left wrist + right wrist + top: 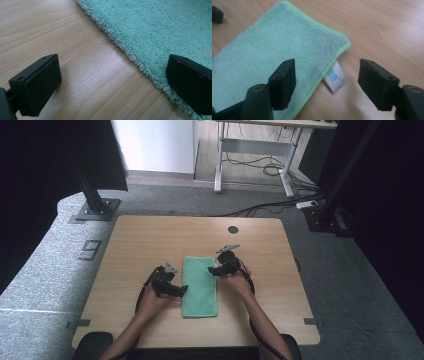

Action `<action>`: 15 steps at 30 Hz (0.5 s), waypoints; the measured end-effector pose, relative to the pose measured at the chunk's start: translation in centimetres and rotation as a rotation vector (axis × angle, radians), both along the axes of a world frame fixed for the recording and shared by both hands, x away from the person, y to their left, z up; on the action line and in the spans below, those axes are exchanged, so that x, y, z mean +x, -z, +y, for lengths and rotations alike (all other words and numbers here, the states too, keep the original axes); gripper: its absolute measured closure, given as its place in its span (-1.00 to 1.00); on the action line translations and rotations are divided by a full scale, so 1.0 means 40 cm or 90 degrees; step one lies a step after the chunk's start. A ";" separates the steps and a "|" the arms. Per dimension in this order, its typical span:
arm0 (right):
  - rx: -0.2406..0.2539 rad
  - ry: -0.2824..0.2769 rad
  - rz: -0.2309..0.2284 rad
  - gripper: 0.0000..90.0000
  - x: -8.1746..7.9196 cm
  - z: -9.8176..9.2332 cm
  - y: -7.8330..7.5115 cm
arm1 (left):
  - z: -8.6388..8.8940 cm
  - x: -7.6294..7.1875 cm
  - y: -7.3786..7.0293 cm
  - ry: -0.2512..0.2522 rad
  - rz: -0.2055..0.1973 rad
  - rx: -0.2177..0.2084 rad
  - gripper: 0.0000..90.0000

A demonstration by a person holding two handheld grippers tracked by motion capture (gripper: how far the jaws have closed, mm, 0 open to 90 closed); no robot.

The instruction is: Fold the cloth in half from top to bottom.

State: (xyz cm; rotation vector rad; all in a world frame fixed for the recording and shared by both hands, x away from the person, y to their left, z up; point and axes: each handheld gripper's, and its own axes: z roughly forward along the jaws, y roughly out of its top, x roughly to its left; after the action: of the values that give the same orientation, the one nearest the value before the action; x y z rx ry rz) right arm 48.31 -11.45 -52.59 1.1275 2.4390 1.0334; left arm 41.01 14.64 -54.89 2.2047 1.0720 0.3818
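Note:
A folded green towel point(200, 287) lies flat on the wooden table point(150, 240), long side running away from the person. My left gripper point(184, 290) rests low at the towel's left edge, open. In the left gripper view its jaws point(115, 75) straddle the fluffy towel edge point(162, 25), one jaw over bare wood and the other over the cloth. My right gripper point(212, 270) hovers at the towel's far right corner. Seen from the right gripper view, it point(329, 75) is open above the towel point(274, 45) corner, where a white label point(335, 77) sticks out from under the hem.
A round dark cable hole point(233, 229) sits near the table's far edge. Bare wood surrounds the towel on all sides. Beyond the table are a grey carpet, black frame posts point(92, 195), a desk frame point(255, 150) and floor cables point(270, 167).

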 end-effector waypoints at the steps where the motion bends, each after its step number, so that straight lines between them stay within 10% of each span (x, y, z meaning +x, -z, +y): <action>1: 0.006 0.001 0.001 -0.22 0.008 -0.001 -0.002 | 0.000 0.000 0.000 0.000 0.000 0.000 -0.99; 15: -0.016 0.013 0.003 0.00 0.085 0.026 0.016 | 0.000 0.000 0.000 -0.001 0.000 -0.001 -0.99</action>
State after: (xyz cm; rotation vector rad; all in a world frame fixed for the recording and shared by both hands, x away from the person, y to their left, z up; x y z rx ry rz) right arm 51.71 -10.41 -53.25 1.1443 2.4322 0.9919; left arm 41.01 14.62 -54.90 2.2035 1.0731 0.3813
